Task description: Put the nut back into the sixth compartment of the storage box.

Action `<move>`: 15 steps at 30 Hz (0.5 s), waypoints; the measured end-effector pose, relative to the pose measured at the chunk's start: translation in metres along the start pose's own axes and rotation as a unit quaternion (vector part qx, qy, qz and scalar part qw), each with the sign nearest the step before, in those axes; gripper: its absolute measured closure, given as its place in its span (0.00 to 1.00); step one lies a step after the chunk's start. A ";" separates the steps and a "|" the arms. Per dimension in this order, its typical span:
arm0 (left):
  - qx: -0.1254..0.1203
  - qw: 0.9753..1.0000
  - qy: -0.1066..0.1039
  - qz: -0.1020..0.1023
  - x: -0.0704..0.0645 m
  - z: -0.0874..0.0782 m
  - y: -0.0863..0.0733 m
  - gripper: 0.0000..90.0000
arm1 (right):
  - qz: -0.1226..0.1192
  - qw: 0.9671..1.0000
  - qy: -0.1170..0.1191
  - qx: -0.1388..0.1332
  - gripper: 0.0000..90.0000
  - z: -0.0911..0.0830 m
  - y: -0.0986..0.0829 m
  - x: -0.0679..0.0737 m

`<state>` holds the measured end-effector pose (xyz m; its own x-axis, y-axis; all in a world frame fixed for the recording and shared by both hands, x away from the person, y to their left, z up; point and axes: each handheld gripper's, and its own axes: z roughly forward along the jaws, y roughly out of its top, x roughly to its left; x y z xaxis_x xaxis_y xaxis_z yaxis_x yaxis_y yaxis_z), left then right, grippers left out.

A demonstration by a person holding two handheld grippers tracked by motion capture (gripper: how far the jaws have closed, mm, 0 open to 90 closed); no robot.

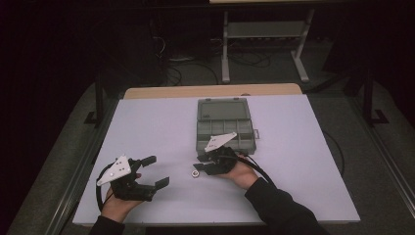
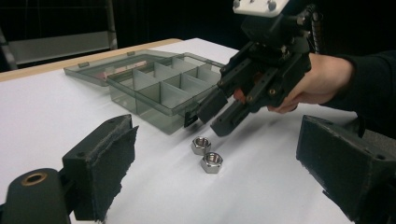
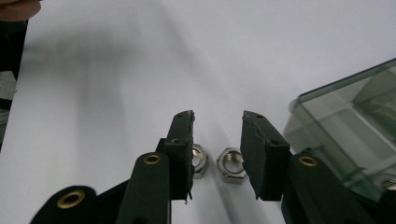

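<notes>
Table [image 1: 147,127]: smooth white top with a pale wood strip along the far edge.
Box [image 1: 225,125]: translucent grey plastic organiser, rectangular, lid laid flat open behind it; thin walls split the tray into small square cells, which looked empty in the left gripper view [image 2: 159,88].
Nuts: two small hexagonal metal nuts, shiny silver, lay on the table just in front of the box, side by side and nearly touching [image 2: 201,145] [image 2: 212,162].
Right gripper [image 1: 203,166]: matte black, jaws partly open and lowered over the nuts; in its own view one nut [image 3: 231,164] sat in the gap and the other [image 3: 198,161] was half hidden behind a rough-edged pad. Whether the pads touched the nuts, I cannot tell.
Left gripper [image 1: 154,171]: black with a grey three-cornered plate, jaws spread wide, holding nothing, well left of the nuts.
</notes>
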<state>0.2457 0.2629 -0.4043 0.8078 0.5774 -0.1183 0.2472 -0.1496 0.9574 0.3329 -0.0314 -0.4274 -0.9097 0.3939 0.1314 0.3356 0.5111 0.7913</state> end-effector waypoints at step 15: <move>0.000 1.000 0.000 0.000 0.000 0.000 0.000 0.12 | -0.017 0.999 0.014 0.024 0.71 0.016 -0.006 0.008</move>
<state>0.2457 0.2631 -0.4042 0.8079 0.5774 -0.1180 0.2466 -0.1493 0.9575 0.3277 -0.0188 -0.4407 -0.9272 0.3541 0.1223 0.3150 0.5602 0.7661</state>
